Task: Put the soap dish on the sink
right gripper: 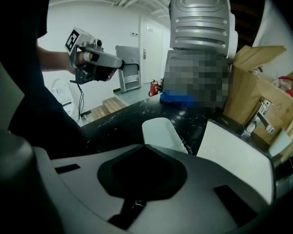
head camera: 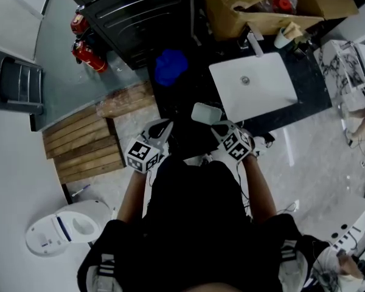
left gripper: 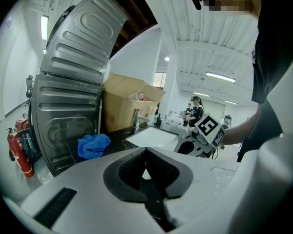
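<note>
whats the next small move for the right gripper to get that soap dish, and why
Probably open the right gripper first. Its jaws are shut with nothing between them, and the pale rounded soap dish lies free on the black marbled counter just beyond their tips, beside the white rectangular sink basin. Shut jaws can't take its rim.

No legible text, faint print on cardboard box (left gripper: 118, 112) unreadable
</note>
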Tool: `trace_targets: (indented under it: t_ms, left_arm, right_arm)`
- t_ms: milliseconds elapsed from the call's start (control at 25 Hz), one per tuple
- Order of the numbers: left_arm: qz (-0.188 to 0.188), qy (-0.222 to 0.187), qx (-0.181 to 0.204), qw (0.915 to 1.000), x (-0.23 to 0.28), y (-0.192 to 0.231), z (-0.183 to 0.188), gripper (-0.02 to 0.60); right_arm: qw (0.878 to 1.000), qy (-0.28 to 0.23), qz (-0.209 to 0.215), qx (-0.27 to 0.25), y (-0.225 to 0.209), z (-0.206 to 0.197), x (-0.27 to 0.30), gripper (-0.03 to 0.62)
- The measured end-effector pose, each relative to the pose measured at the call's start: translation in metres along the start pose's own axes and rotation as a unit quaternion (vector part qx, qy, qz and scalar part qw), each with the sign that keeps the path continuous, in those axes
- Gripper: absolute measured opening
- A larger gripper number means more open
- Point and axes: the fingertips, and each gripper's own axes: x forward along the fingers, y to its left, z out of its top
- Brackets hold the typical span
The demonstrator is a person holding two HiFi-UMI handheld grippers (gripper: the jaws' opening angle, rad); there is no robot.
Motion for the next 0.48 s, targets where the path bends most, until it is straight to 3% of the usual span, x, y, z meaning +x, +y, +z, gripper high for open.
trace_targets:
  t_ms: [480]
  left_arm:
    - [0.011, -0.005, -0.003, 0.9999, 0.014, -0.037, -0.010, 0.000]
  right_arm:
    - [0.990, -0.124, 0.008, 0.059, -0.007, 0.000, -0.050, -0.006]
